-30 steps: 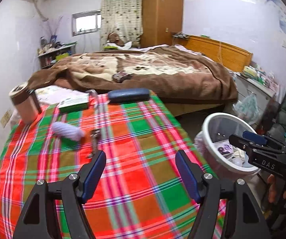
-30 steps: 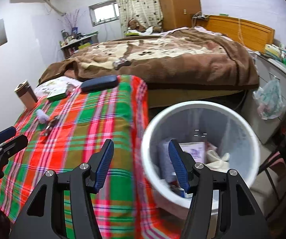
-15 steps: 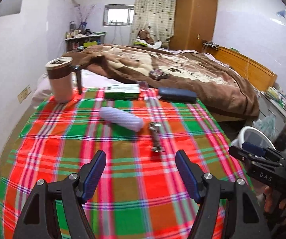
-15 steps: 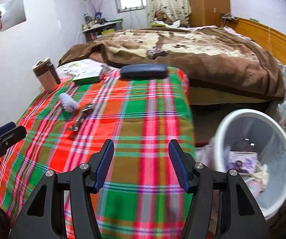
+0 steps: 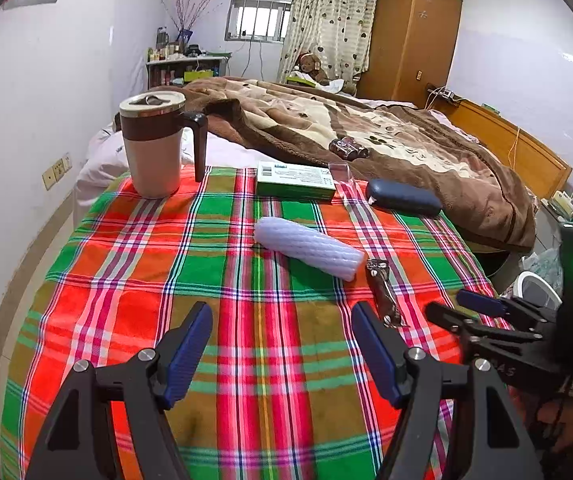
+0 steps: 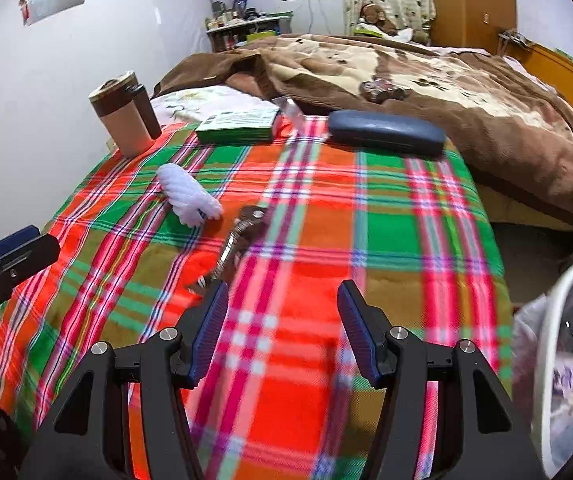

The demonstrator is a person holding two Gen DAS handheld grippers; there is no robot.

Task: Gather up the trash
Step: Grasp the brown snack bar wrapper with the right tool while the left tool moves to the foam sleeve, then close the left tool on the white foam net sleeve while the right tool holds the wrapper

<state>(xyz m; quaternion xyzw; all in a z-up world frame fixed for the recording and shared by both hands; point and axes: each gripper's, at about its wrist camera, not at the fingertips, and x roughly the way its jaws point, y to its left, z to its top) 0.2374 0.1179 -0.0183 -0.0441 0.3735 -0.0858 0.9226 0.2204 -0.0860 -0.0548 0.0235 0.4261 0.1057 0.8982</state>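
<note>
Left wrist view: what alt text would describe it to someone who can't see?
Two open blue-padded fingers hover empty over a red-and-green plaid cloth. On it lie a ribbed white foam sleeve, a brown snack wrapper, a green box, a dark blue case and a lidded beige mug.

Both wrist views look steeply down from close above the plaid tablecloth (image 5: 246,280) – bed (image 6: 446,80) at 12 o'clock – sharing its whole top.

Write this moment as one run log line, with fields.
left gripper: open, empty | right gripper: open, empty | brown wrapper: on plaid cloth | white bin: right of table
</note>
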